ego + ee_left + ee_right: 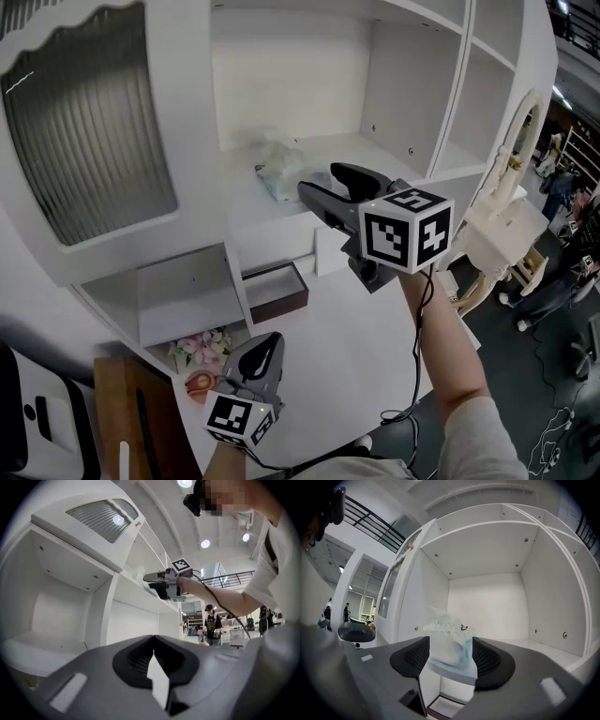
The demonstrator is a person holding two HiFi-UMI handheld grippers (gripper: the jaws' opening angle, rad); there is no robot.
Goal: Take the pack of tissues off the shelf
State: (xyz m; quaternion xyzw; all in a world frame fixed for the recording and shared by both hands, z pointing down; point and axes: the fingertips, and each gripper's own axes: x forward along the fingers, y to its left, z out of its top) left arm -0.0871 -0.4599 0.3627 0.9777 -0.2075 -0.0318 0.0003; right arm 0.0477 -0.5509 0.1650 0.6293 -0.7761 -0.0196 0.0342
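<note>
While left gripper [265, 347] hangs at 7 o'clock, jaws together, empty, right gripper [321, 180] reaches in, jaws wide, nothing clamped. Tissues [279, 167] lie on shelf [403, 150] at 11 o'clock, just past tips. Step, likely: approach. Next: advance, straddle tissues, close gently.

- My right claw [319, 180] is held high and well forward, jaws spread wide apart (its marker cube [406, 230] faces me).
- My right forearm [452, 352] is bare and stretched out behind it.
- My left claw [267, 345] sits low, jaws closed together.
</note>
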